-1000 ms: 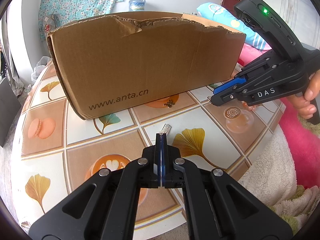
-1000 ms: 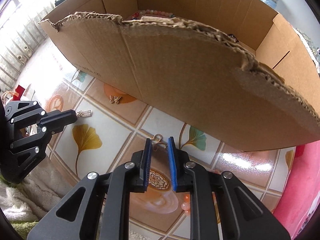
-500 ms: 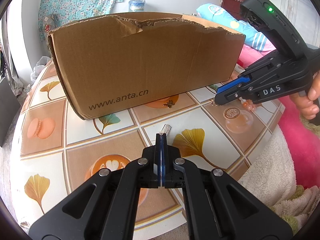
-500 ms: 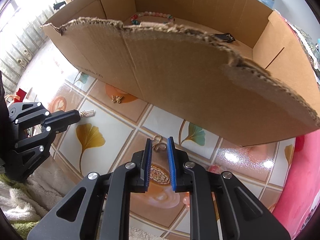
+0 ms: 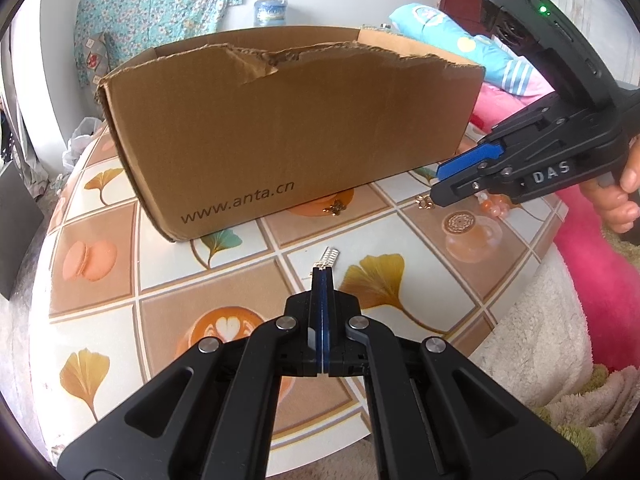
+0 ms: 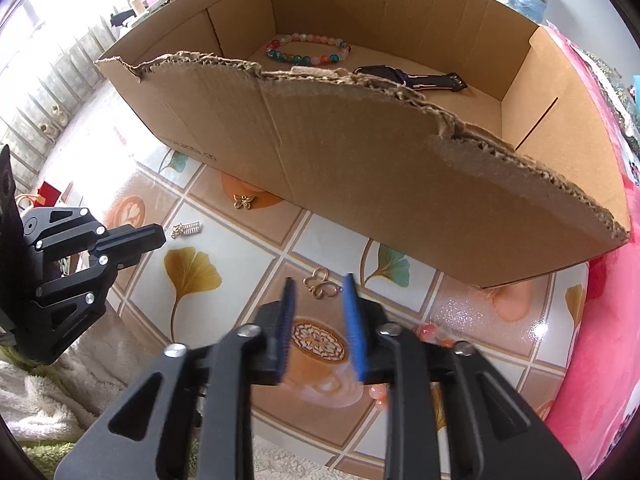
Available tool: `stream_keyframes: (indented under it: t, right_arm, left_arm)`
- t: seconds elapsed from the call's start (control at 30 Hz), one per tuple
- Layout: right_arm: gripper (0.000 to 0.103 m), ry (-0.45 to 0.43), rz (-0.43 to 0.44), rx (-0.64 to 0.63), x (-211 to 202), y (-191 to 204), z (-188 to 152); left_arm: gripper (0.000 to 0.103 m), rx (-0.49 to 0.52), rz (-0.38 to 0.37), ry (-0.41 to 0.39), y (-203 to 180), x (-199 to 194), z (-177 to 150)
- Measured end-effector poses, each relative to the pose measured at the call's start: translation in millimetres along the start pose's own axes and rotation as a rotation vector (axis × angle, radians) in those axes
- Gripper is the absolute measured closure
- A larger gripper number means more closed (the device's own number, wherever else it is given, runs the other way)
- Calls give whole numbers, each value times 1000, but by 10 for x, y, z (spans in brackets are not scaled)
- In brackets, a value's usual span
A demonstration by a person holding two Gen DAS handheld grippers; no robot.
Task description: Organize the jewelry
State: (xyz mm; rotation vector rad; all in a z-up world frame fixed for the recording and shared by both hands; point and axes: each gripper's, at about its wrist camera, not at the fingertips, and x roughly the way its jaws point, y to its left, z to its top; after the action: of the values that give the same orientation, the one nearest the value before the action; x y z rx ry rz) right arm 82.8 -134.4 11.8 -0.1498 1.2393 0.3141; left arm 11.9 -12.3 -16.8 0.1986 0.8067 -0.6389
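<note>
With the right gripper (image 6: 318, 300) spread wide just short of the gold clasp (image 6: 320, 283) flat on the table (image 6: 256, 256), and the left gripper (image 5: 323, 280) pinched on the silver pendant (image 5: 329, 258), the thin clasp risks being skated forward under the pads instead of being caught.

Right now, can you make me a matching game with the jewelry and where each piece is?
Things:
1. bead bracelet
2. gold butterfly
3. silver charm
4. gold loop charm

Places:
A. on the table, just ahead of the open right gripper
B. at the tips of the shut left gripper
C. inside the box
D. on the table by the box's front wall

Pairs: 1-C, 2-D, 3-B, 4-A
</note>
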Motion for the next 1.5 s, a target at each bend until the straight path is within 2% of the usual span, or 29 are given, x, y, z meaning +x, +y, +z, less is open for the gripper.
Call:
stream_keyframes:
  t: [0.07,0.17,0.27,0.4,0.5,0.87,0.97,1.33,1.5]
  right_arm:
    - [71,6,-10,-13,14,6,26]
    - [71,14,-8,-19,28,9,45]
    - [71,17,-6,-14,63,-11,82]
    - [71,21,0,-1,100,-30,86]
    - [71,26,6,6,140,-51,93]
    - [71,41,-7,-21,197,-10,110]
    - [71,53,-17,-37,233,24,142]
    - [71,98,-34,-87,355,169,299]
    - [78,110,-15,-78,403,157,379]
  left_arm:
    - [101,-13,0,1,15,-9,9]
    - [93,-26,-1,2,43,-1,19]
    - [92,-28,-16,9,46,33,38]
    - [82,-29,-48,10,66,47,75]
    - [82,-10,-51,11,35,76,100]
    - [84,113,11,9,-85,105,93]
    - [87,111,5,9,-74,95,97]
    - [87,107,4,3,-85,99,112]
    - [87,100,0,-2,-78,104,110]
